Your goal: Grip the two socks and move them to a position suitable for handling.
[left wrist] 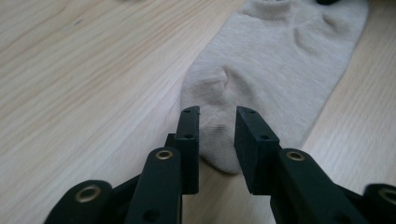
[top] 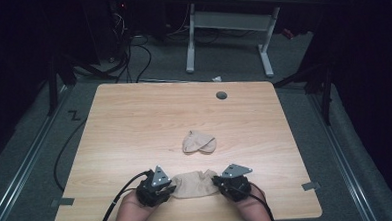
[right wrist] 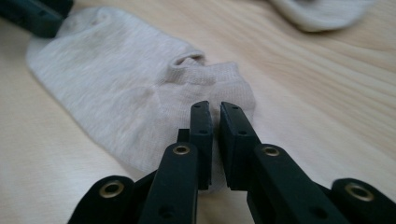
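Note:
A beige ankle sock (top: 194,184) lies flat near the table's front edge, stretched between my two grippers. My left gripper (top: 170,187) sits at its left end. In the left gripper view the jaws (left wrist: 217,112) stand a little apart, astride the sock's rounded toe end (left wrist: 275,60), with no fabric pinched. My right gripper (top: 217,181) is at the sock's right end. In the right gripper view its jaws (right wrist: 216,106) are nearly together on the ribbed cuff edge of the sock (right wrist: 126,88). A second beige sock (top: 199,142) lies bunched at the table's middle.
The wooden table (top: 134,123) has a grey round cable port (top: 221,95) at the back. The second sock's edge (right wrist: 322,14) lies just beyond the right gripper. On the floor behind are a white desk frame (top: 228,24) and cables.

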A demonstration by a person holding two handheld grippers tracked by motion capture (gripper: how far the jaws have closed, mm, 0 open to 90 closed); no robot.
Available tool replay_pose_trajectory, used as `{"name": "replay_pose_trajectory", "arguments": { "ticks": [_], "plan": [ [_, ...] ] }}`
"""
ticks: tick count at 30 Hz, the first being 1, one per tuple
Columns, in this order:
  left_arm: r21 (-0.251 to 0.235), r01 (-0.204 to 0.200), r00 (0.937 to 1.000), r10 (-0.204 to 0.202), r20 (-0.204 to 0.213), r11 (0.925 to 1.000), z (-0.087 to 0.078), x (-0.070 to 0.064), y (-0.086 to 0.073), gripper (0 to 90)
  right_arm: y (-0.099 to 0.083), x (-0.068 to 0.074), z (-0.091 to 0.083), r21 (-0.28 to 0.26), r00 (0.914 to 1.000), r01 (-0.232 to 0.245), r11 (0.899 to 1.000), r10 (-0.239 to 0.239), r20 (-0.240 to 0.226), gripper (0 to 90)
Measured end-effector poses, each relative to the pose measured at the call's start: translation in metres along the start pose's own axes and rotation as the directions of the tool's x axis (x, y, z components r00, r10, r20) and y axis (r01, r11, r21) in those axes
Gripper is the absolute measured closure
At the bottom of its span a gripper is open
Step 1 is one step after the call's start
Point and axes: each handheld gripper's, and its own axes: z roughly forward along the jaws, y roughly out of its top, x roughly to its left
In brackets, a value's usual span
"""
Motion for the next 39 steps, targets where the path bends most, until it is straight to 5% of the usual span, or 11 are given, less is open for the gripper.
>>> {"name": "replay_pose_trajectory", "arguments": {
  "ticks": [2, 6, 10, 14, 20, 26, 32, 36, 39],
  "plan": [
    [0.000, -0.002, 0.9999, 0.002, -0.010, 1.0000, -0.005, 0.001, -0.005, 70.9, 0.002, 0.015, 0.001, -0.001, 0.9991, 0.031, 1.000, -0.031, -0.027, 83.5],
    [-0.086, 0.027, 0.9996, -0.027, 0.003, 0.9960, -0.018, 0.004, -0.005, 69.4, 0.010, 0.017, -0.008, -0.075, 0.9994, 0.032, 0.997, -0.033, -0.011, 84.5],
    [-0.149, 0.052, 0.9979, -0.057, -0.031, 0.9875, -0.029, 0.015, -0.004, 65.7, 0.036, -0.014, -0.005, -0.128, 0.9956, -0.006, 0.992, 0.018, 0.092, 89.9],
    [-0.148, 0.077, 0.9955, -0.084, -0.044, 0.9860, -0.030, 0.025, -0.008, 63.7, 0.062, -0.043, 0.022, -0.089, 0.9868, -0.060, 0.994, 0.072, 0.145, 89.8],
    [-0.167, 0.094, 0.9939, -0.102, -0.042, 0.9815, -0.033, 0.032, -0.010, 63.2, 0.078, -0.062, 0.063, 0.025, 0.9815, -0.064, 0.998, 0.058, 0.182, 89.8],
    [-0.165, 0.099, 0.9937, -0.106, -0.035, 0.9812, -0.035, 0.033, -0.013, 62.9, 0.064, -0.051, 0.060, 0.045, 0.9867, -0.057, 0.997, 0.049, 0.155, 89.3],
    [-0.171, 0.098, 0.9941, -0.104, -0.029, 0.9805, -0.037, 0.031, -0.012, 62.5, 0.044, -0.017, 0.039, 0.021, 0.9950, -0.033, 0.999, 0.031, 0.095, 81.6],
    [-0.172, 0.100, 0.9938, -0.107, -0.032, 0.9800, -0.038, 0.032, -0.012, 61.9, 0.064, -0.007, 0.033, -0.024, 0.9952, 0.006, 1.000, -0.004, 0.098, 76.6],
    [-0.177, 0.106, 0.9929, -0.114, -0.034, 0.9784, -0.038, 0.035, -0.013, 61.7, 0.086, 0.000, 0.046, -0.029, 0.9967, 0.024, 0.999, -0.021, 0.078, 68.8]
  ]
}}
